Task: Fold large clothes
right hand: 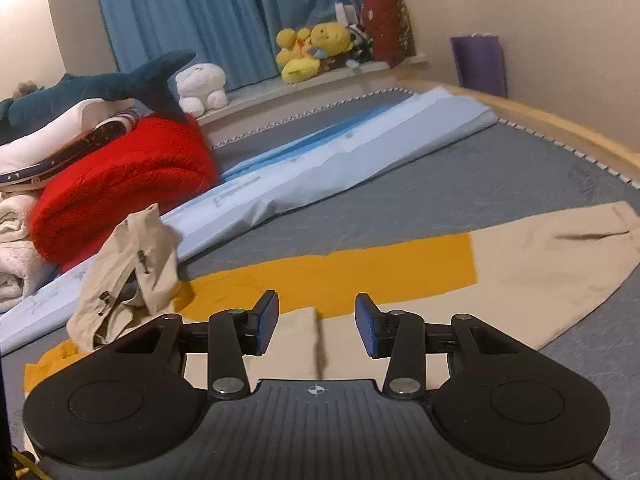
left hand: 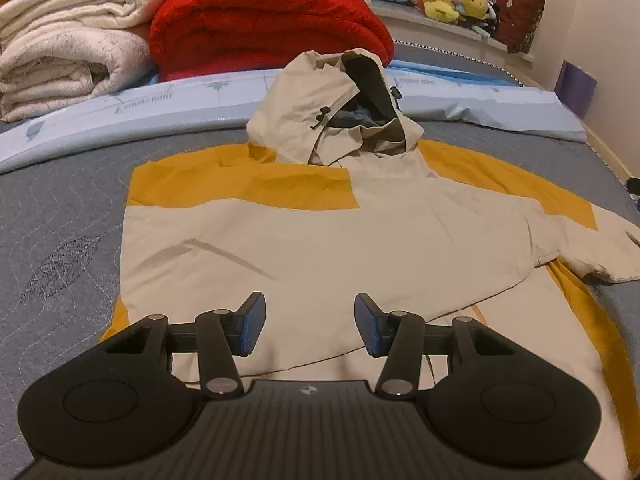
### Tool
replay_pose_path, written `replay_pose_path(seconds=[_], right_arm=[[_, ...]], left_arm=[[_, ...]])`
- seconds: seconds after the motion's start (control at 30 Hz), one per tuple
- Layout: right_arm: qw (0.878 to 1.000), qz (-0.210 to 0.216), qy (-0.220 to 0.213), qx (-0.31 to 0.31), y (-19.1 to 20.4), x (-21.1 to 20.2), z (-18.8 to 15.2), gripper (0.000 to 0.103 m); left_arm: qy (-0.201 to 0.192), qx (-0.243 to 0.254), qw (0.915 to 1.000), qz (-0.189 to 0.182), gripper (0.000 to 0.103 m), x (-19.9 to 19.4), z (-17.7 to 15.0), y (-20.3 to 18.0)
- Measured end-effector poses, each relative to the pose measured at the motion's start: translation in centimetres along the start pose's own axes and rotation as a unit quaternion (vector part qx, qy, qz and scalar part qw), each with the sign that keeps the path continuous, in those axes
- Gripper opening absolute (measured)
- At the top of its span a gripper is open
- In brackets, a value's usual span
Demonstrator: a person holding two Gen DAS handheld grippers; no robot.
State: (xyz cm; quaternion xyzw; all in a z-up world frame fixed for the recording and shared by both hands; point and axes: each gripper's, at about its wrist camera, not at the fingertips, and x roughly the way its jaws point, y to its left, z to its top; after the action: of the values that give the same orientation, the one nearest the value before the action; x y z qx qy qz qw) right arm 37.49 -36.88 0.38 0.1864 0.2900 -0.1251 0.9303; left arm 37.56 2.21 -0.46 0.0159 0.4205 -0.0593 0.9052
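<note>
The beige-and-mustard hooded jacket [left hand: 320, 240] lies flat ahead of the left gripper [left hand: 310, 330] and right gripper [right hand: 316, 328], ready for folding; both are spread, holding nothing.

The right tongs [right hand: 316, 326] hang over a beige and mustard jacket [right hand: 400, 272] spread on the grey bed [right hand: 480, 176], jaws apart with a raised beige fold of the jacket between them that neither blue pad presses. The jacket's hood [right hand: 128, 268] stands crumpled toward the bed's left side, and one sleeve [right hand: 568, 256] reaches out flat toward the right edge. Beyond the hood, a pale blue folded sheet [right hand: 340, 160] runs across the bed, a folded red blanket [right hand: 120, 184] sits beside cream towels [right hand: 14, 240] at the left, and plush toys [right hand: 312, 50] line the sill beneath blue curtains [right hand: 224, 16].
</note>
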Motion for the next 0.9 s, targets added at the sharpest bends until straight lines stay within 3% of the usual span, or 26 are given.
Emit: replay_pose_path(seconds=[0.43,0.67,0.9], right_arm=[[0.994,-0.070,-0.084,-0.019,-8.2,-0.5,0.7,0.050],[0.992,-0.103,-0.056,-0.035,-15.3,2.0,0.5,0.054],[0.988,-0.134,-0.012,0.078,-23.4,4.8,-0.6,0.054]], left_arm=[[0.001,-0.003,1.0000,0.004,0.055,1.8,0.2,-0.6],[0.011,0.001,0.9999,0.000,0.056,2.4,0.1,-0.7],[0.017,0.008,0.9998,-0.001,0.059,2.8,0.0,-0.7]])
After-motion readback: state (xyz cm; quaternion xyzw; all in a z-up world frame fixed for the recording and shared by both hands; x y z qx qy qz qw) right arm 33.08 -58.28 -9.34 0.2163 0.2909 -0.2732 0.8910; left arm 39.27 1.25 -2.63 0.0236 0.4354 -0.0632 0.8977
